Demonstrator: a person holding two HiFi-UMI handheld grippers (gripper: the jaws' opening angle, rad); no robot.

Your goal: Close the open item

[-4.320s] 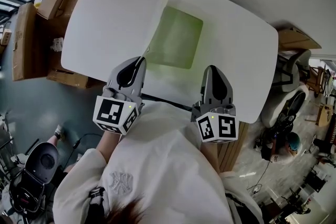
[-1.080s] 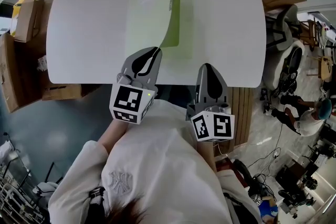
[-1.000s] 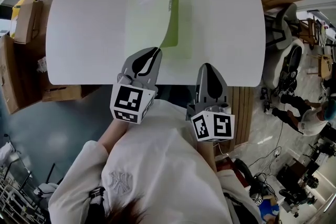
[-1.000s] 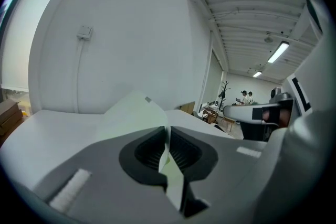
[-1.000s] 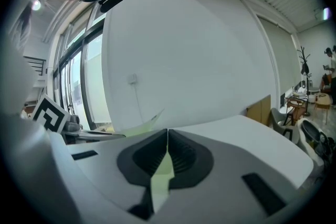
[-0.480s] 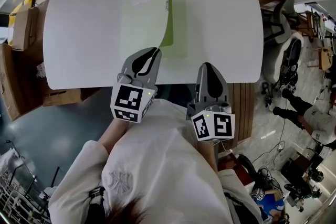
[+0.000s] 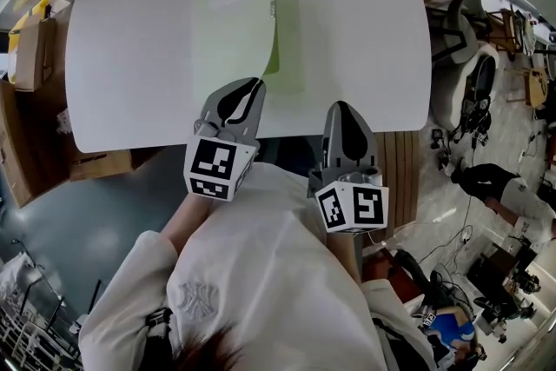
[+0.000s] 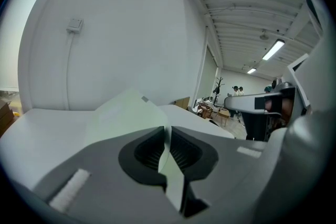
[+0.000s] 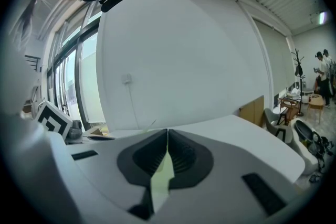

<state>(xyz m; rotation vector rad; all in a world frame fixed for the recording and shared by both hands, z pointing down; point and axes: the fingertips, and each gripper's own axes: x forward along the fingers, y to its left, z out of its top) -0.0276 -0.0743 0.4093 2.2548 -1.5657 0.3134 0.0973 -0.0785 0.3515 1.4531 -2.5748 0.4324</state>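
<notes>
Table (image 7: 365,30): stood in front of the person, its far edge towards the wall.
Folder (image 7: 293,39): lay on the table about midway between the left and right edges, running from the far edge towards the near edge.
Cover (image 7: 230,22): stood raised on the folder's left side, its near corner between the jaws of the left gripper (image 7: 256,83).
Left gripper: was over the near edge, left of the right gripper (image 7: 340,106).
Right gripper: was over the near edge, just right of the folder; a thin strip, possibly of the folder, lay between its closed jaws.
Boxes (image 7: 22,48): sat beyond the left edge.
Chair (image 7: 460,91): stood beyond the right edge.
</notes>
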